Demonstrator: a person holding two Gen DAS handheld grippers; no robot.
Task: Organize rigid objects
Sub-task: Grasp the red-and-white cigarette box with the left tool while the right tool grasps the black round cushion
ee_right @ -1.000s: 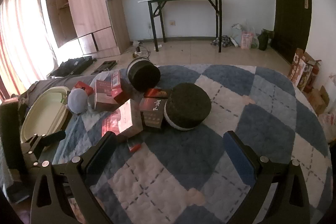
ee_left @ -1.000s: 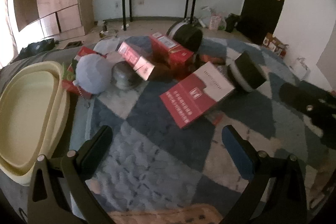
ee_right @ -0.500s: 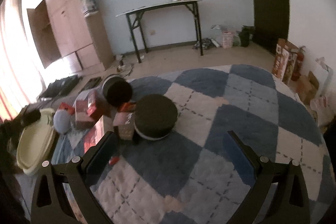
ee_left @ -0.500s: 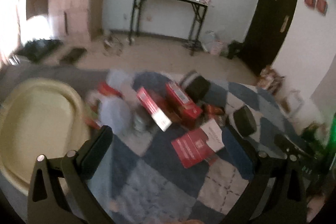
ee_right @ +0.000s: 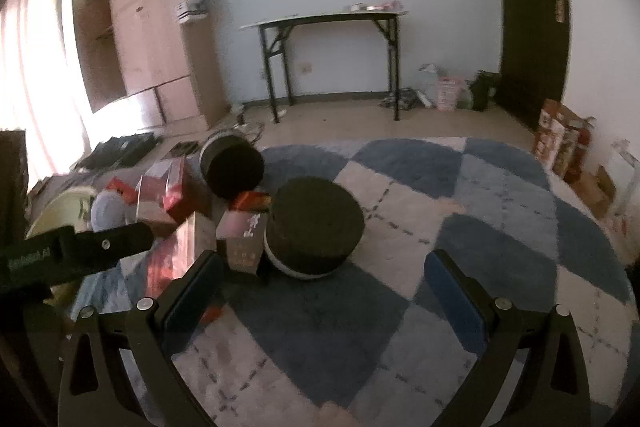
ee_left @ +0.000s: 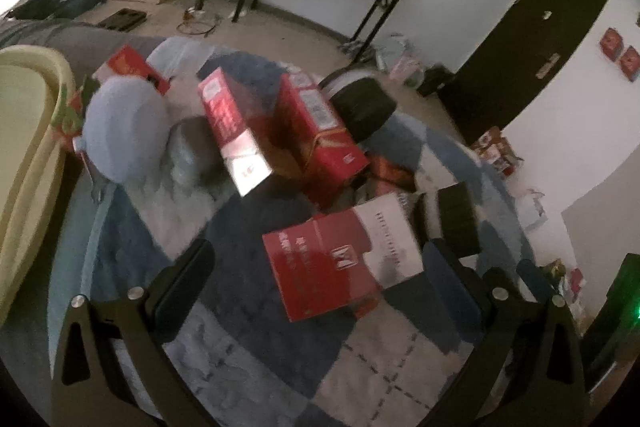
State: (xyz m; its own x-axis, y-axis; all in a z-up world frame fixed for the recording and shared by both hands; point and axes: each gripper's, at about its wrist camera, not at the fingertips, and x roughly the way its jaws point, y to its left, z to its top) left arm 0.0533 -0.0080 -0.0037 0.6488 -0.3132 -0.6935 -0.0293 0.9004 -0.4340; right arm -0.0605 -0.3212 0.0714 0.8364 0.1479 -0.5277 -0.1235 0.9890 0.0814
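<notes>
Red boxes lie piled on a blue-and-white checked rug (ee_left: 248,339). A flat red-and-white box (ee_left: 340,259) lies nearest my open left gripper (ee_left: 316,279), just beyond its fingertips. Behind it stand two tall red boxes (ee_left: 234,131) (ee_left: 320,131), a grey-blue ball (ee_left: 124,131) and a black round tin (ee_left: 364,107). In the right wrist view my right gripper (ee_right: 320,287) is open and empty above the rug, with a black round tin (ee_right: 314,223) just ahead, a second tin (ee_right: 232,167) behind it and a small patterned box (ee_right: 242,239) beside it.
A pale yellow tub (ee_left: 24,155) sits at the left edge of the rug. The left gripper's body (ee_right: 76,251) crosses the right wrist view's left side. A black-legged table (ee_right: 328,55), a wooden wardrobe (ee_right: 156,43) and a dark door (ee_right: 528,15) line the walls.
Both cameras have swung and the views are blurred. The left gripper has come back down close to the flat red-and-white box. The right gripper has dropped closer to the rug near the black tin.
</notes>
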